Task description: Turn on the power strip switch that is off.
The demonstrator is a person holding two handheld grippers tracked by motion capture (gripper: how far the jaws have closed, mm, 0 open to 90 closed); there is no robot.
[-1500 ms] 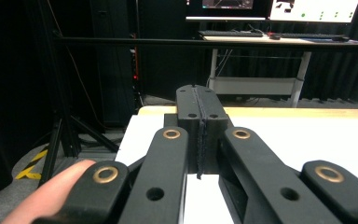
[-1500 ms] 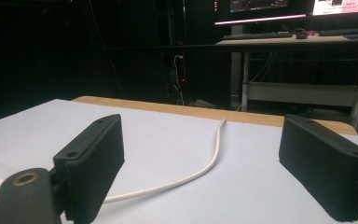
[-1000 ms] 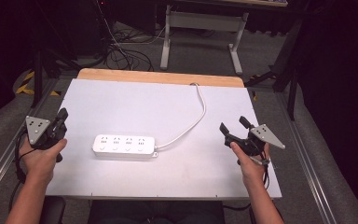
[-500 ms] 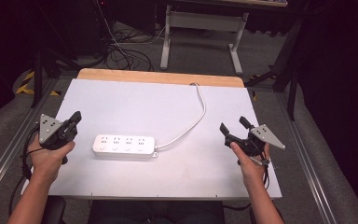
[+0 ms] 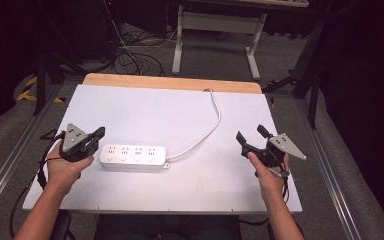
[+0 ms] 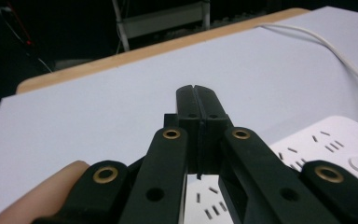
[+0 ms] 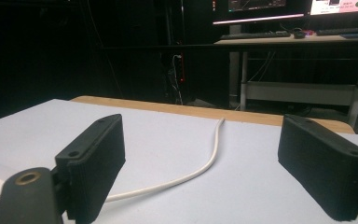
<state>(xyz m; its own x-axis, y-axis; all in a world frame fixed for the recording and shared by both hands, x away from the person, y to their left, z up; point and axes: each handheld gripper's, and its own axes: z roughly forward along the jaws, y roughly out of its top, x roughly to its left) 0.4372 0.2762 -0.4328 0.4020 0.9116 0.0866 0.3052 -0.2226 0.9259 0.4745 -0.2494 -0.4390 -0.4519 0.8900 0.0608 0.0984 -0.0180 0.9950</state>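
A white power strip [image 5: 132, 157] with several sockets lies flat on the white table top [image 5: 150, 107]. Its white cable [image 5: 212, 120] curves off toward the table's far edge. My left gripper [image 5: 99, 134] is shut with nothing between its jaws, and it hovers just off the strip's left end. In the left gripper view the closed jaws [image 6: 196, 95] point over the table, with the power strip [image 6: 326, 149] below and to the right. My right gripper [image 5: 250, 134] stands open at the right of the table, away from the strip. In the right gripper view the cable [image 7: 212, 158] runs between the spread jaws, farther off.
A wooden strip [image 5: 170, 82] borders the table's far edge. Beyond it, on the dark floor, stand desk legs [image 5: 177, 45] and loose cables [image 5: 130, 60]. Metal rails [image 5: 330, 170] run along both sides of the table.
My left hand has carried its shut gripper to the right, up to the left end of the power strip. The right hand and the strip have stayed still.
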